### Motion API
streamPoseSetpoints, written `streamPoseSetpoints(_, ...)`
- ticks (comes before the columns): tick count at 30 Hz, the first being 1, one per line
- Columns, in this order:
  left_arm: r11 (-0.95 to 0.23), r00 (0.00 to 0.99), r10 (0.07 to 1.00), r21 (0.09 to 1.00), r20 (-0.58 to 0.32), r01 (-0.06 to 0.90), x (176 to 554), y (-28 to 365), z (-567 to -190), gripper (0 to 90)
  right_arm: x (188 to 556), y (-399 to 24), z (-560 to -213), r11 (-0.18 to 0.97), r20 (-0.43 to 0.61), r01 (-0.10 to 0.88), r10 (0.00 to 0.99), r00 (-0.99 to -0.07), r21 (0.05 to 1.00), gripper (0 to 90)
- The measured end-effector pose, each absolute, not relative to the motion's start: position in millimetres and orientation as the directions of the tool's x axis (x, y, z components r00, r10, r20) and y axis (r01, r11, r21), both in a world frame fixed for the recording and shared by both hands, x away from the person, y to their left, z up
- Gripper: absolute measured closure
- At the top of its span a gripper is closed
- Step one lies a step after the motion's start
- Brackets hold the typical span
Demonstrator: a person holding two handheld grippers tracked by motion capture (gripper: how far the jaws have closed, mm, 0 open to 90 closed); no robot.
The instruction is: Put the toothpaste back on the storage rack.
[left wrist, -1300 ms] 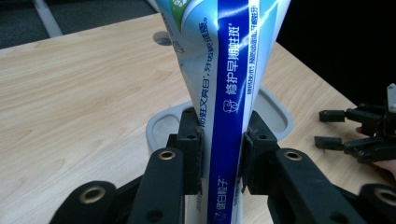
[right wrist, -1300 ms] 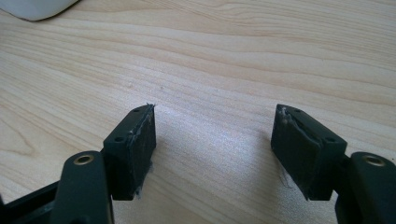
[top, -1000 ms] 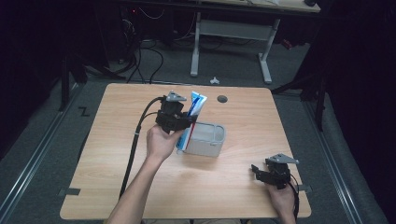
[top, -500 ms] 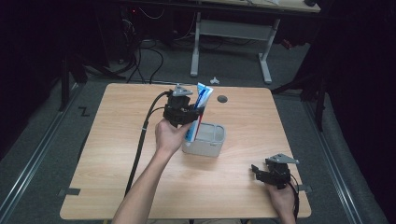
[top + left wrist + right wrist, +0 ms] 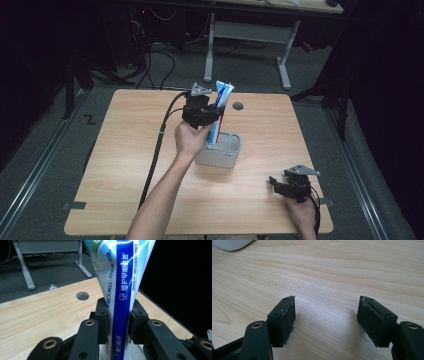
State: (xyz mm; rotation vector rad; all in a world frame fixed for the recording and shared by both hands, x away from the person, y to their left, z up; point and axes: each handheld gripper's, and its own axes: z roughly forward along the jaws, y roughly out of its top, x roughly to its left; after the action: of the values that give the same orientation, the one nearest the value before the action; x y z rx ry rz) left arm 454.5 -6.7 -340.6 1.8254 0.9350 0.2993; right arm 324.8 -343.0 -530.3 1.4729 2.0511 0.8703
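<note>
My left gripper [image 5: 212, 116] is shut on a blue-and-white toothpaste tube [image 5: 220, 107], held upright with its lower end inside the grey holder box [image 5: 220, 155] at the table's middle. In the left gripper view both pads press the tube [image 5: 122, 290] from either side, left gripper [image 5: 118, 321]. My right gripper [image 5: 276, 183] rests near the table's front right corner, open, with bare wood between its pads in the right gripper view [image 5: 325, 320].
A round cable hole [image 5: 238, 106] sits in the wooden table [image 5: 125, 165] behind the holder. The left gripper's black cable [image 5: 155, 150] runs across the table's left half. A white desk frame [image 5: 250, 35] stands on the floor beyond the far edge.
My left gripper has carried the tube to the right and tipped it more upright over the grey holder, its lower end now in the box. The right gripper has stayed put.
</note>
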Motion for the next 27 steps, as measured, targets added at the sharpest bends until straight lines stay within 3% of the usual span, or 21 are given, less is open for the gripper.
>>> streamPoseSetpoints(27, -0.249, 0.665, 0.732, 0.851, -0.148, 0.463, 465.8, -31.8, -364.1, 72.4, 324.6, -343.0, -530.1, 0.227, -0.011, 0.654, 0.948, -0.317, 0.722, 31.1)
